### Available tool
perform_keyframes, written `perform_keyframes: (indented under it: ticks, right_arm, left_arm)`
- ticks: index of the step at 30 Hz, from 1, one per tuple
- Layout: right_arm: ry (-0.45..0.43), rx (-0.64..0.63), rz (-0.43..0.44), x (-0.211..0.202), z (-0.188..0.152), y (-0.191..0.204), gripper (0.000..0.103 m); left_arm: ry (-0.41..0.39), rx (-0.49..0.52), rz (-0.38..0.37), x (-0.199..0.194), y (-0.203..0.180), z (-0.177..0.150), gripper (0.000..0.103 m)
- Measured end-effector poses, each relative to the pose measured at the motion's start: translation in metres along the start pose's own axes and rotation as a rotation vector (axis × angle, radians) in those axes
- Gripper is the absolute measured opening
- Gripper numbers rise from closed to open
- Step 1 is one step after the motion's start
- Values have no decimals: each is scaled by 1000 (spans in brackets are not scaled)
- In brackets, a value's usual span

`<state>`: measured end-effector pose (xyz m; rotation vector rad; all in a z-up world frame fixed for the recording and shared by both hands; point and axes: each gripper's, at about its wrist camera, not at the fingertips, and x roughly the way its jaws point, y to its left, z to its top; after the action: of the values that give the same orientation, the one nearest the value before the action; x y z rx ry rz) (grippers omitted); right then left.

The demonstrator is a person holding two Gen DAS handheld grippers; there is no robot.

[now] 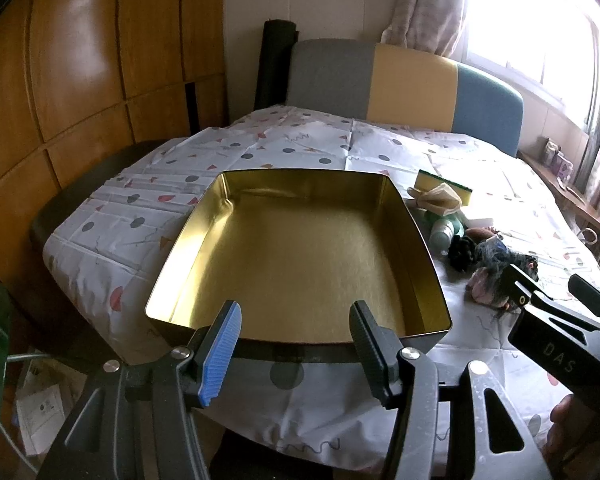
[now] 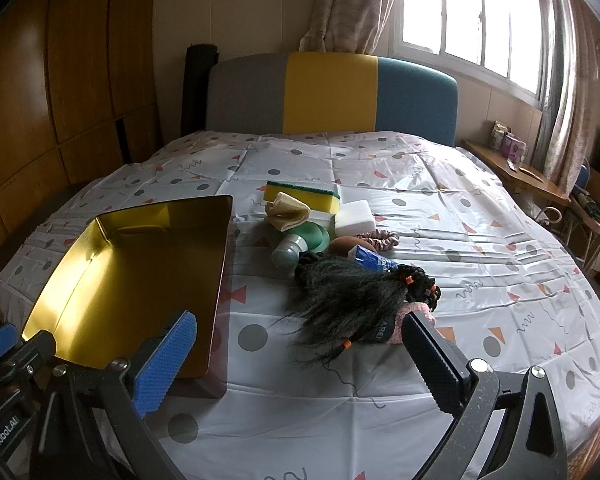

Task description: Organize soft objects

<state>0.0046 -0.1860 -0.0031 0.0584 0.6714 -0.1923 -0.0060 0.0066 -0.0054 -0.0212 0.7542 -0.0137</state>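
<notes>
An open gold tin box sits empty on the patterned tablecloth; it also shows in the right wrist view. My left gripper is open at the tin's near rim. A pile of soft things lies to the tin's right: a black hair wig, a pink fluffy item, a yellow-green sponge, a white sponge, a beige cloth, a scrunchie. My right gripper is open, just in front of the wig, and shows in the left wrist view.
A green-capped bottle and a blue packet lie in the pile. A grey, yellow and blue headboard stands behind. A wooden wardrobe is at left, a wooden side table at right.
</notes>
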Motion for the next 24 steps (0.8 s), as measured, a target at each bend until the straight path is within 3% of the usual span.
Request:
perform_keyframes:
  ticks: [24]
  right_arm:
    - [2,0,0,1,-1,-1,103]
  left_arm:
    - [15,3,-7,4,-1,0,57]
